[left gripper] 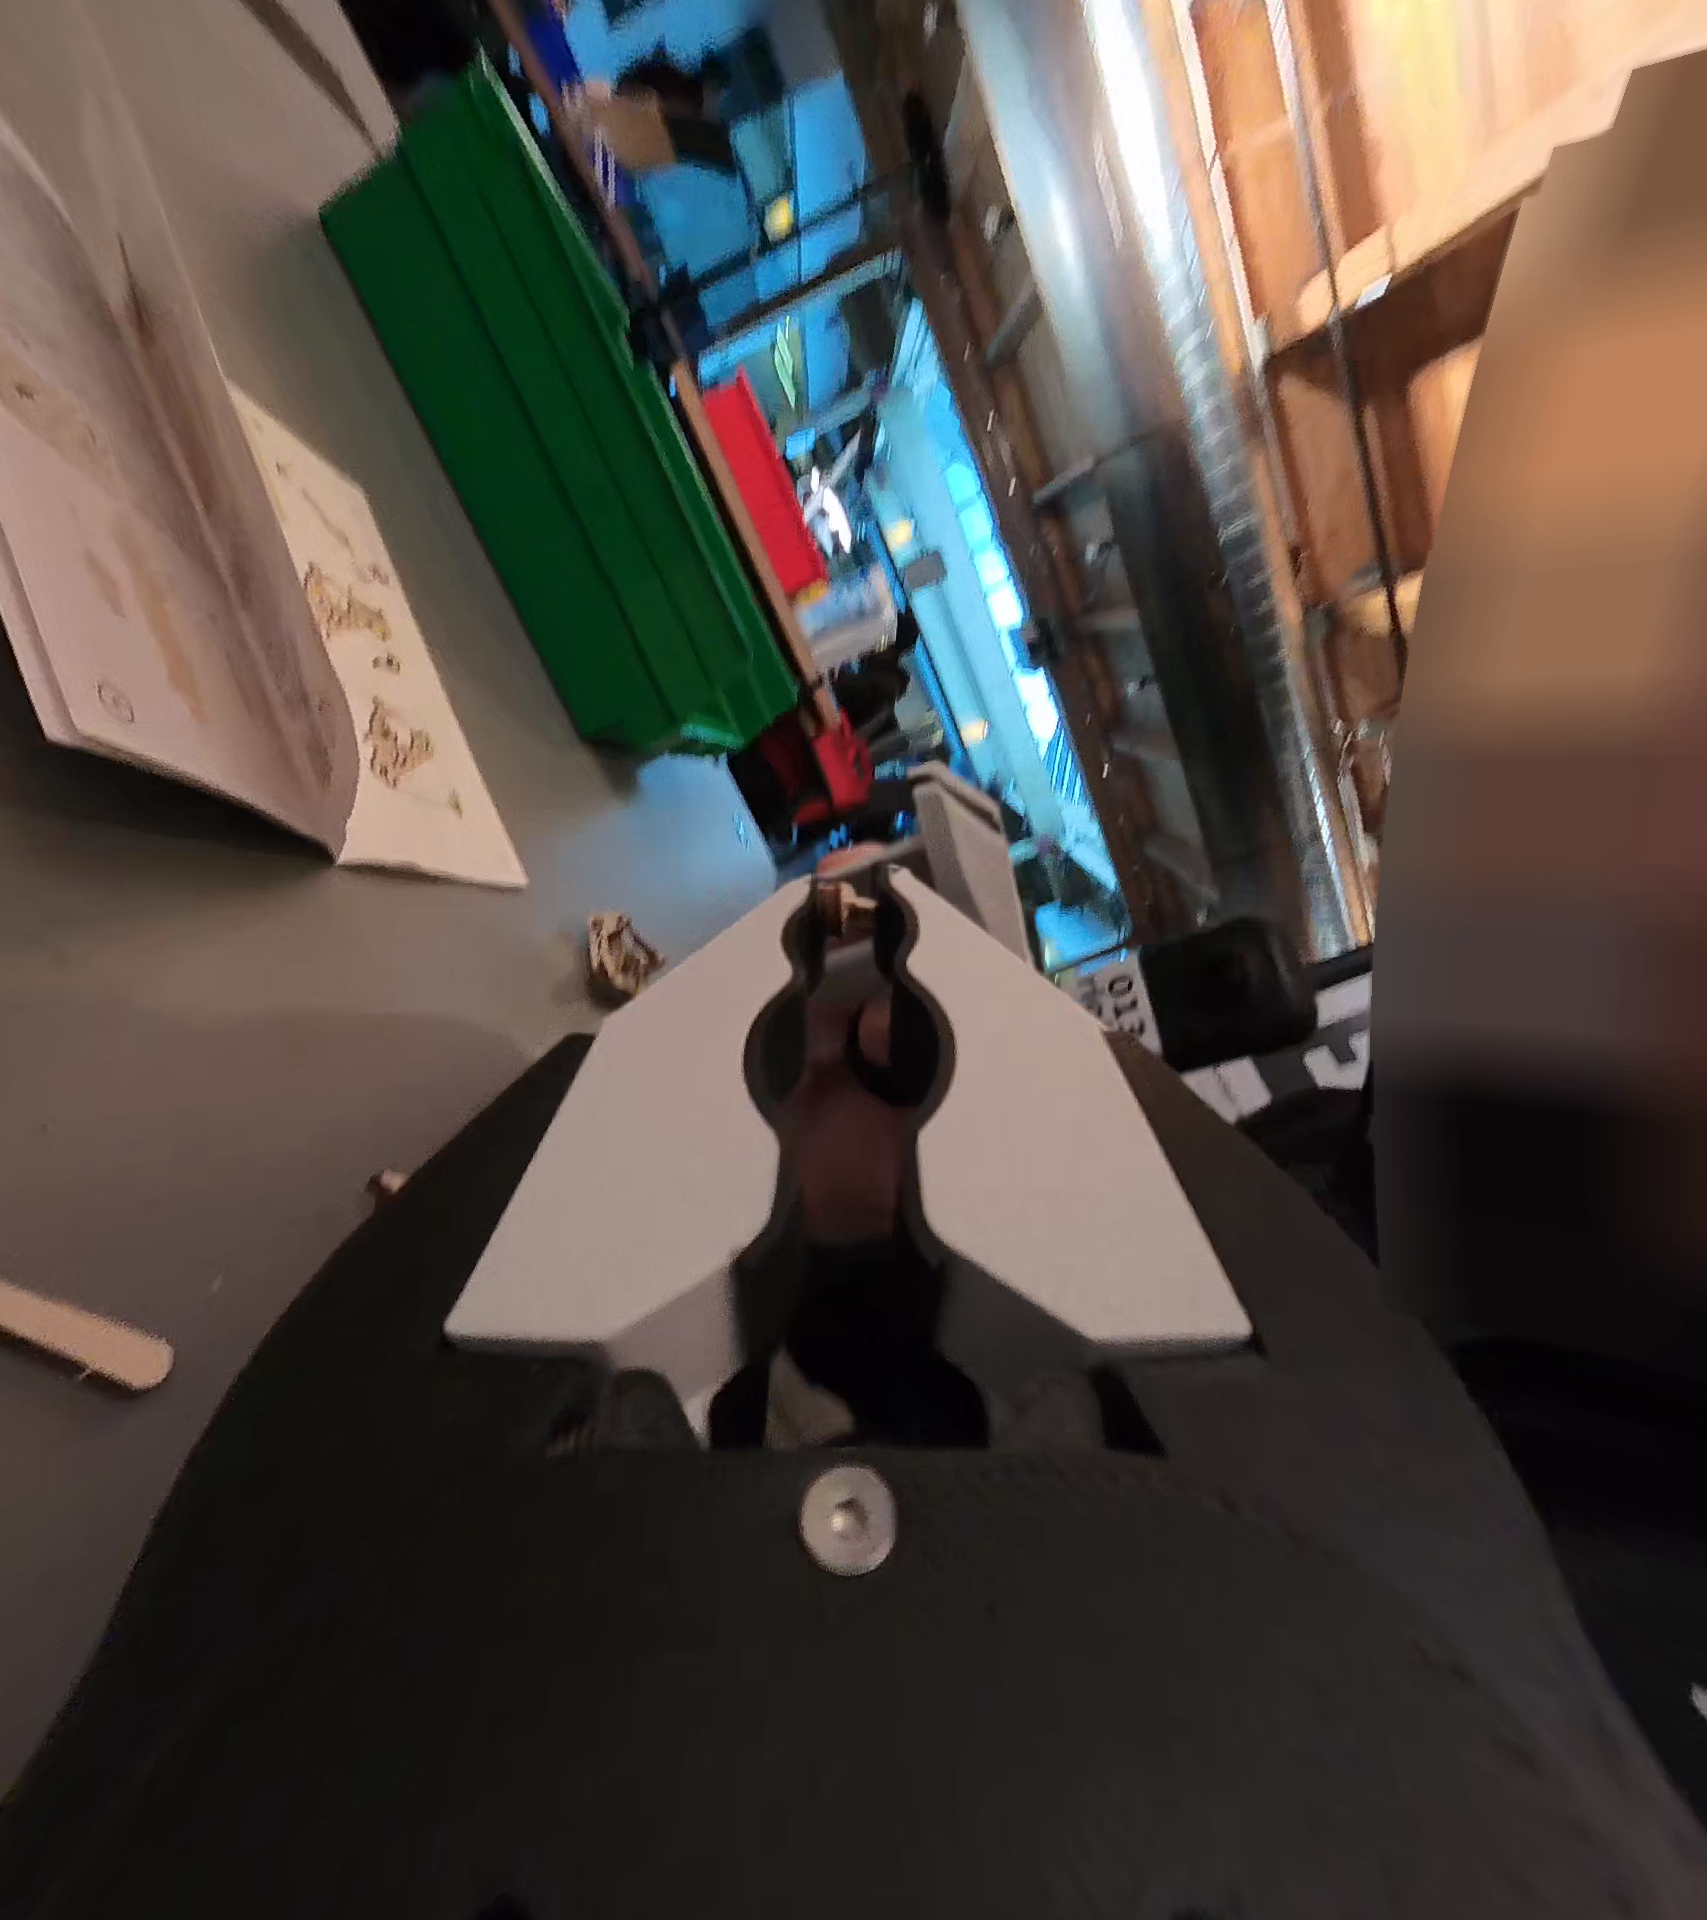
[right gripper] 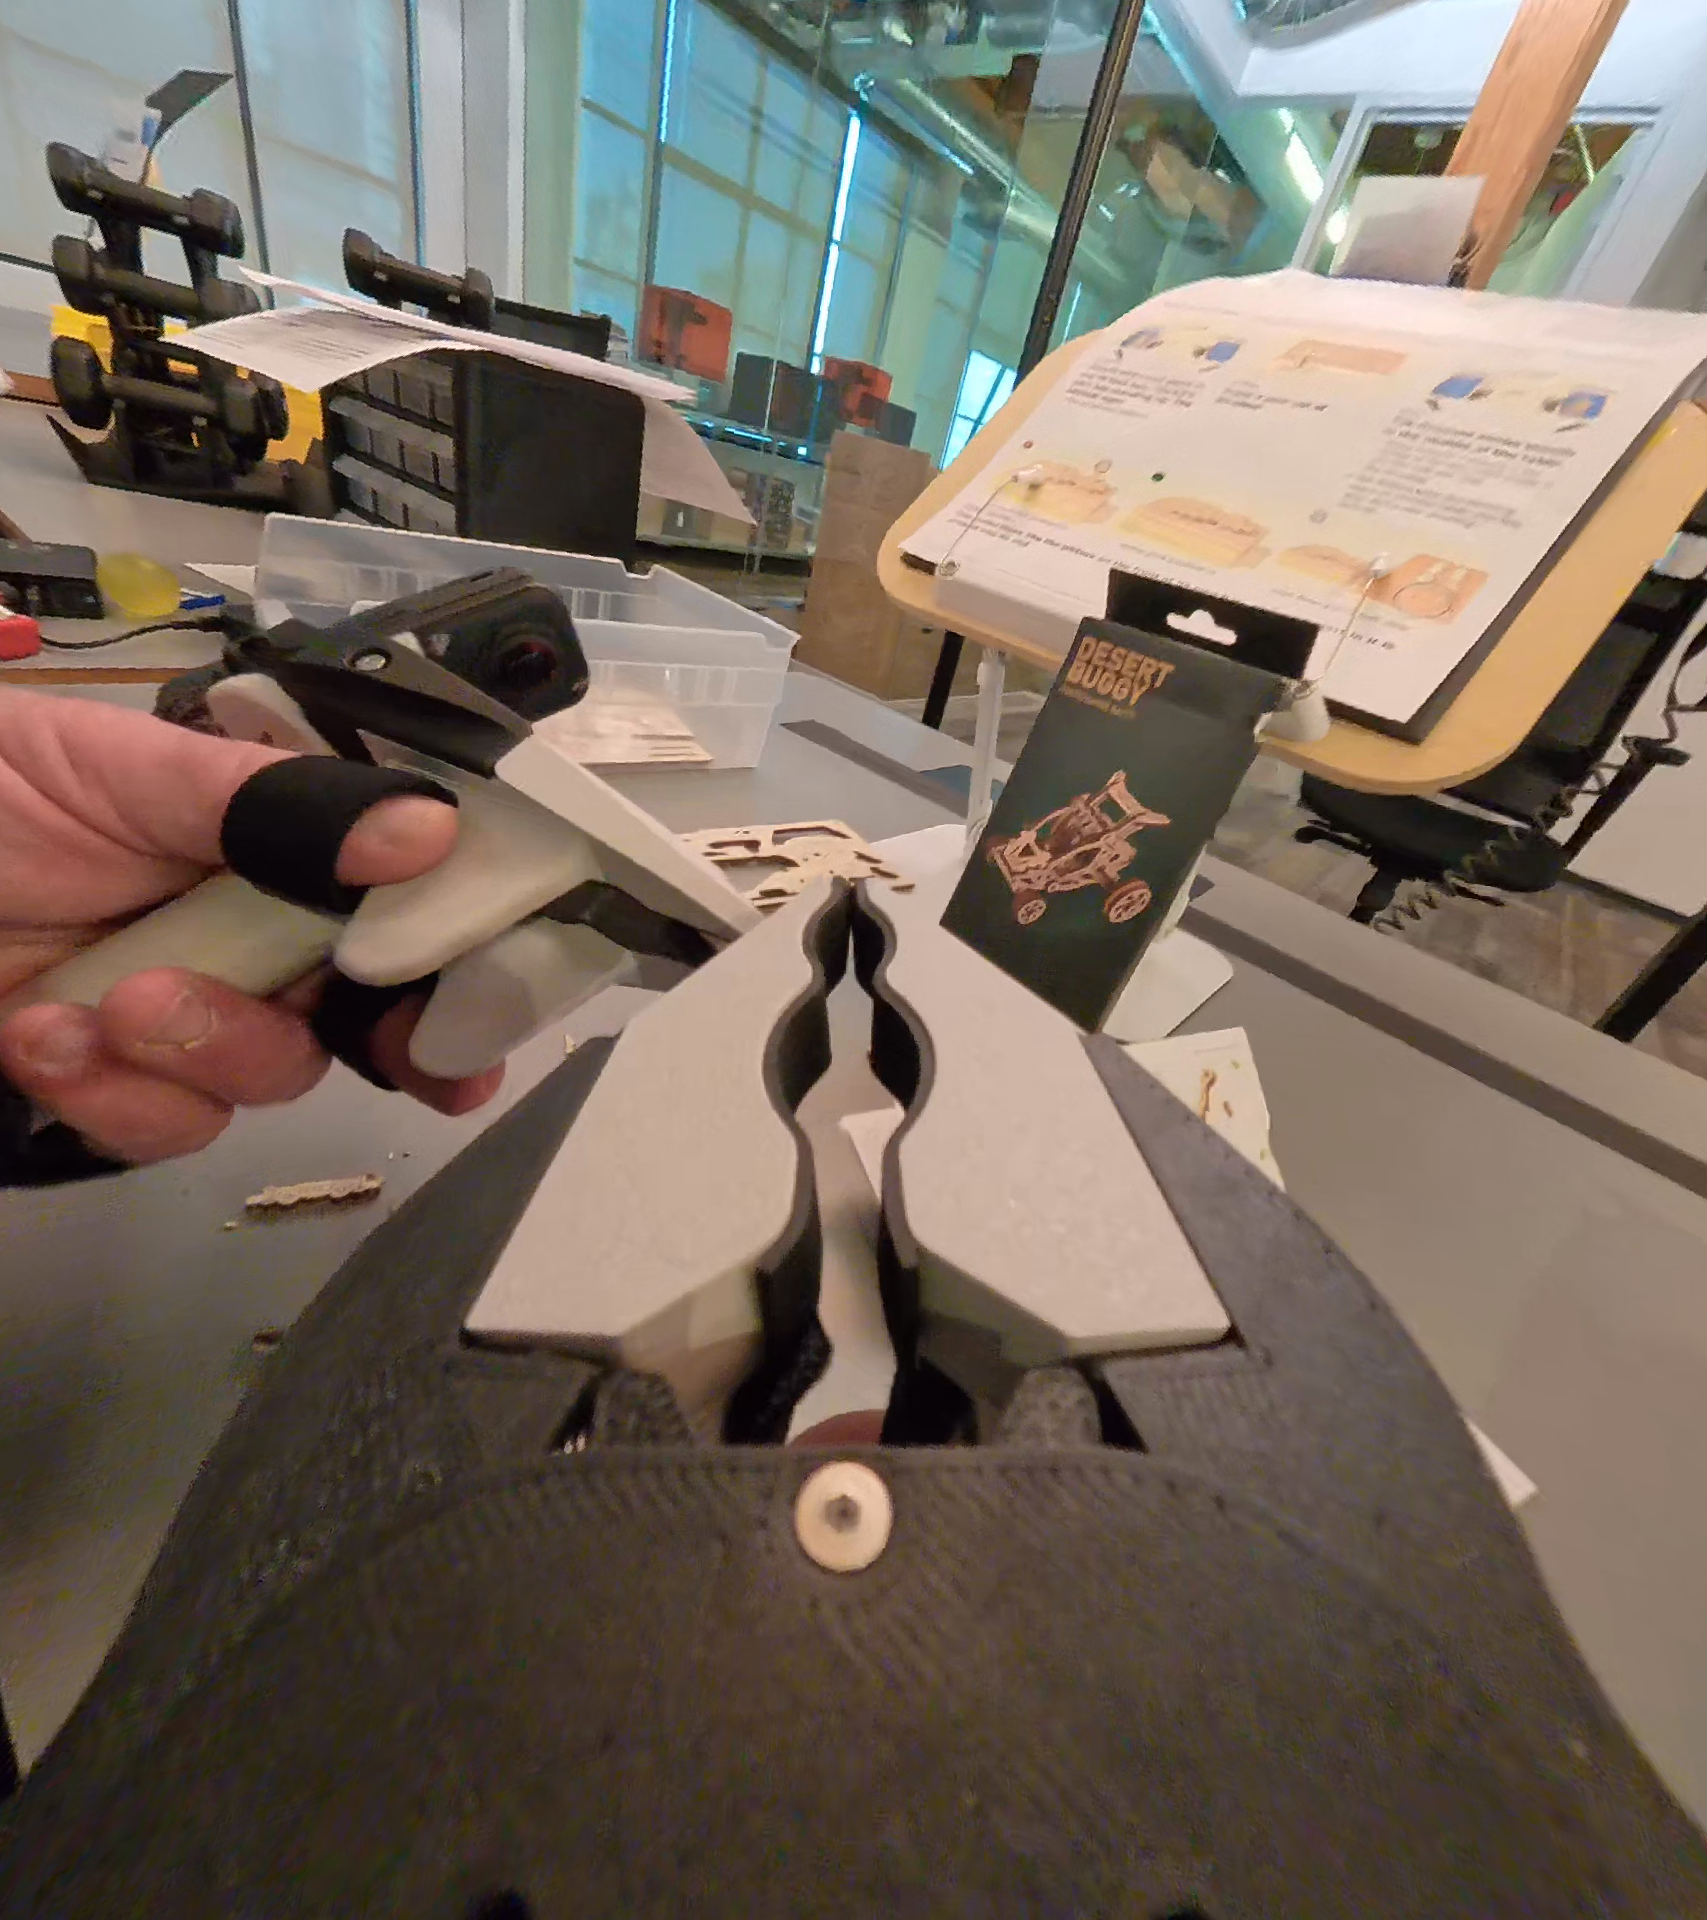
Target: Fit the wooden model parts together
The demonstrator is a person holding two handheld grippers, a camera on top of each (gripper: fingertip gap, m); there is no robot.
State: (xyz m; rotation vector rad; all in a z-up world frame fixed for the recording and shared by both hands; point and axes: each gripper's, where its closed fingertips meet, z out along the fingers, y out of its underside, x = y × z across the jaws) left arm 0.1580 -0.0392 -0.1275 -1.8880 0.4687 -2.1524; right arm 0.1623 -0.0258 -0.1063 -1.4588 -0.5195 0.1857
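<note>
Grey worktop ran through an open workshop with glass partitions behind; the left wrist view was tilted and blurred. Clutter noted: green bin at upper centre of that view, open instruction booklet at upper left, flat wooden stick at lower left. In the right wrist view a dark kit box stood upright right of centre, under a stand holding instruction pages; a clear tray sat behind.

Left hand-held gripper: fingers drawn nearly together, a small wooden part pinched at the very tips. A second crumpled-looking wooden piece lay on the worktop just left of the tips. The punched-out wooden sheet lay flat at centre of the right wrist view, beyond the fingers. One loose strip lay at lower left.

Right hand-held gripper: clenched, tips meeting, nothing visible between them.

Handling, as judged: thin laser-cut ply, very light, stiff across the face but quick to snap at tabs and narrow necks. Best taken by the flat faces near the solid middle, clear of the joint tabs; gentle squeeze only.

Pose: a hand with black finger sleeves wrapped the left tool's handle at left of the right wrist view, its nose angled down-right toward the right tool's tips, close beside them.
</note>
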